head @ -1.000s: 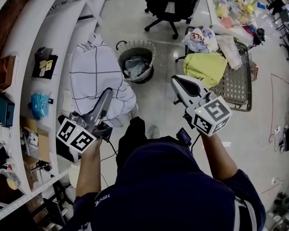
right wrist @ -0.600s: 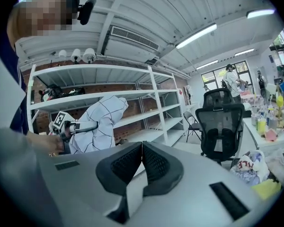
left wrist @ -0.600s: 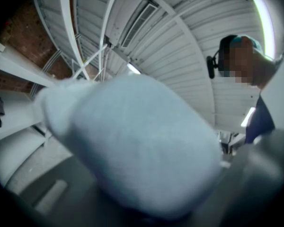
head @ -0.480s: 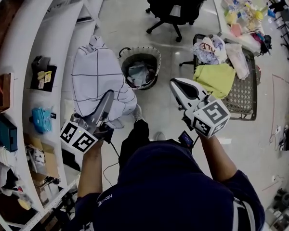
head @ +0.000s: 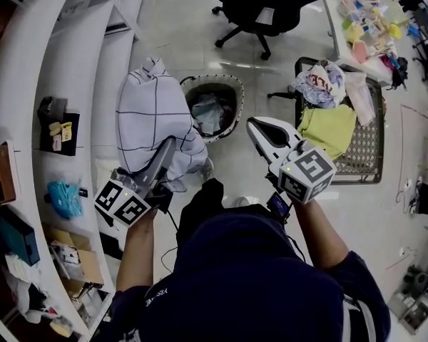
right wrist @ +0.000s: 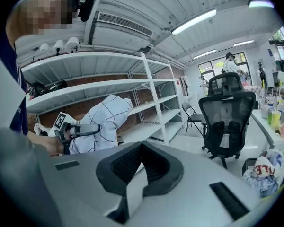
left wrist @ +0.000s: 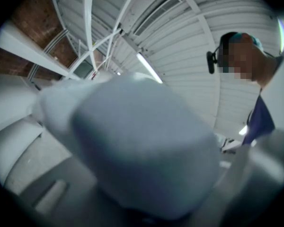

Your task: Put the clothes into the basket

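We make out red letters on the white garment (head: 319, 82) at upper right, but no whole word. The white print on the sleeve (head: 155, 296) is unreadable.

You are in a big work room, like a lab or a workshop, not a home. Tall white metal shelves (head: 64, 70) with boxes and odd bits stand along a brick wall (left wrist: 32, 19). Long tube lights (right wrist: 194, 21) hang on a white ribbed ceiling. A black office chair (head: 267, 6) on wheels stands on the shiny pale floor (head: 185, 27), near a table (head: 334, 16) crowded with small things. Thin cables (head: 404, 187) lie on the floor.
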The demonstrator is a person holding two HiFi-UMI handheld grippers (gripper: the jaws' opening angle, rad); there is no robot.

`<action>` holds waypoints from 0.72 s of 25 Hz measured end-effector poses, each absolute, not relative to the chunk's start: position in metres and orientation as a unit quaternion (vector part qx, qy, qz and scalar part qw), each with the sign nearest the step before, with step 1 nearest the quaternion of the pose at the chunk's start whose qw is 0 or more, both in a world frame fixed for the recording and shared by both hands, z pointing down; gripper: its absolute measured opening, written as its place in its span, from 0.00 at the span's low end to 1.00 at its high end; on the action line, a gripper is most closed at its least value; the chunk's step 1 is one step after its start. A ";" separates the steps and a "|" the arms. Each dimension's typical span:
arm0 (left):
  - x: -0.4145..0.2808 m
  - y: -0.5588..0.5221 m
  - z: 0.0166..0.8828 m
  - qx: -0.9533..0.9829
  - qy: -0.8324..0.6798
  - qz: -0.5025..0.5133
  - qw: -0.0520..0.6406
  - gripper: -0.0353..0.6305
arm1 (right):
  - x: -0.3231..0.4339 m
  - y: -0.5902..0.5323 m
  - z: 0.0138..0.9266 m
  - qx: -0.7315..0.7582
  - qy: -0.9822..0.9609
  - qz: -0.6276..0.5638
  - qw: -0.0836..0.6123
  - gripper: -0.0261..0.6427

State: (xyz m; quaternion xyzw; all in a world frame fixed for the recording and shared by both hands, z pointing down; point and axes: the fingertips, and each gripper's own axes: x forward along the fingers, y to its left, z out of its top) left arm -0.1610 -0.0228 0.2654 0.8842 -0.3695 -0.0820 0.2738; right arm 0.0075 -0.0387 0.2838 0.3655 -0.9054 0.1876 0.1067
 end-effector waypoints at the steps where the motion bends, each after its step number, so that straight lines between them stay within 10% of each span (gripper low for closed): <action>1: -0.164 -0.031 0.270 0.885 -0.366 -0.079 0.278 0.23 | 0.003 -0.047 0.287 0.367 -0.904 0.190 0.110 0.05; 18: -0.172 -0.117 0.350 0.878 -0.333 -0.036 0.343 0.22 | -0.028 -0.133 0.349 0.374 -0.887 0.235 0.135 0.05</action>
